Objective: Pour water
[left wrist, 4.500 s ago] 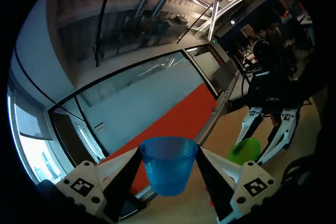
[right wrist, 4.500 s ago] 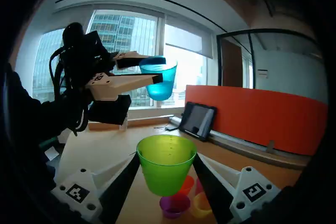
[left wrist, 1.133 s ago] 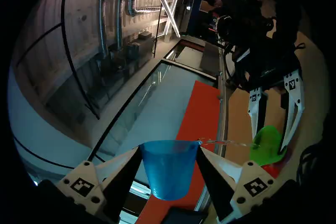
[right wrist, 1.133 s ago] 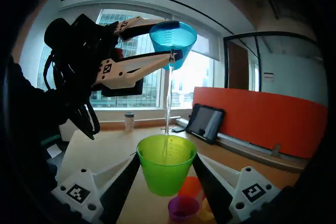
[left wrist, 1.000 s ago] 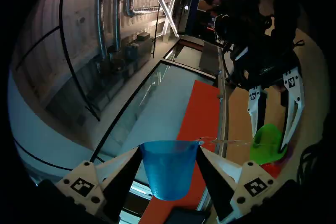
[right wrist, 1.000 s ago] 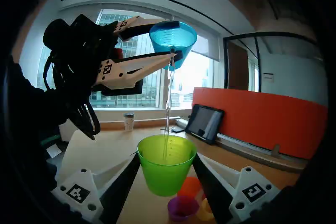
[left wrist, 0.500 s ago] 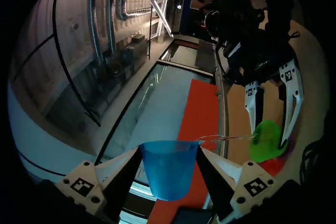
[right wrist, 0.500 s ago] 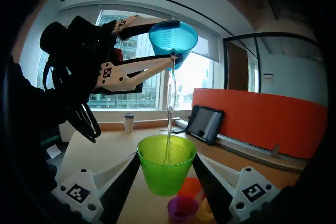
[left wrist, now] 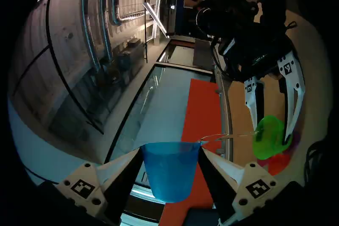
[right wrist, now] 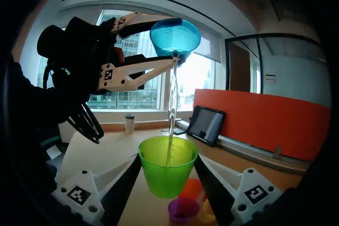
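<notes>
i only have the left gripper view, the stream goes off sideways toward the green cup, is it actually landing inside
Observer: Yes. In the right gripper view the stream falls from the lip of the blue cup into the mouth of the green cup, near its middle.
Operator: is the green cup level
Observer: It sits upright between the fingers of the right gripper, rim about level.
Operator: anything under it if i spill
Observer: A small purple cup stands on the table just below it, with an orange cup and a yellow cup beside it.
</notes>
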Demonstrator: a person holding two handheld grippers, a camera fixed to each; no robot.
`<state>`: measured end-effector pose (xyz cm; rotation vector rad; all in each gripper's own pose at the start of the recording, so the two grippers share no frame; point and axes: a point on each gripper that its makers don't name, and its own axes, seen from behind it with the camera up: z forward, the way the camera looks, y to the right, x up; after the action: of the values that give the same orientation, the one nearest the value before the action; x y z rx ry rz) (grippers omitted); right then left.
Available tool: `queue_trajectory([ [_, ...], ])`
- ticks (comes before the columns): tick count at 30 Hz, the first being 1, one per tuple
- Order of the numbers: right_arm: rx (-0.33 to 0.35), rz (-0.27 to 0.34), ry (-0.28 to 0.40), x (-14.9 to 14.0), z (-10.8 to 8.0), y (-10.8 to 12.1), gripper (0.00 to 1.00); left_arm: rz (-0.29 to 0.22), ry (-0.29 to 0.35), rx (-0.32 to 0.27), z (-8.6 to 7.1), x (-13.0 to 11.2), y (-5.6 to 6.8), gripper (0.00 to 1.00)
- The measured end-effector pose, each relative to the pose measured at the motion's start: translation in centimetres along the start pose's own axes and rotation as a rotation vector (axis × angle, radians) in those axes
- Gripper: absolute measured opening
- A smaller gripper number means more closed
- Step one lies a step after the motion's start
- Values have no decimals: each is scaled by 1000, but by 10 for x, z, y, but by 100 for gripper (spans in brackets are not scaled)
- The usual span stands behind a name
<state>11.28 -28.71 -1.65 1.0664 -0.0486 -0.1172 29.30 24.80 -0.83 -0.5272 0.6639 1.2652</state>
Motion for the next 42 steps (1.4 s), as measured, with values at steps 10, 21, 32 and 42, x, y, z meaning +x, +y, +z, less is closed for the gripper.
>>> queue_trajectory([
  [10,-2,0,4,1,0,-1,90,61,5,2,2,3,1,88],
  [21,-5,0,8,3,0,-1,89,157,19,1,2,10,-1,88],
  [32,-10,3,11,3,-1,1,89,245,30,2,1,16,2,88],
  [42,-14,5,18,4,-1,5,89,337,31,6,10,13,7,88],
])
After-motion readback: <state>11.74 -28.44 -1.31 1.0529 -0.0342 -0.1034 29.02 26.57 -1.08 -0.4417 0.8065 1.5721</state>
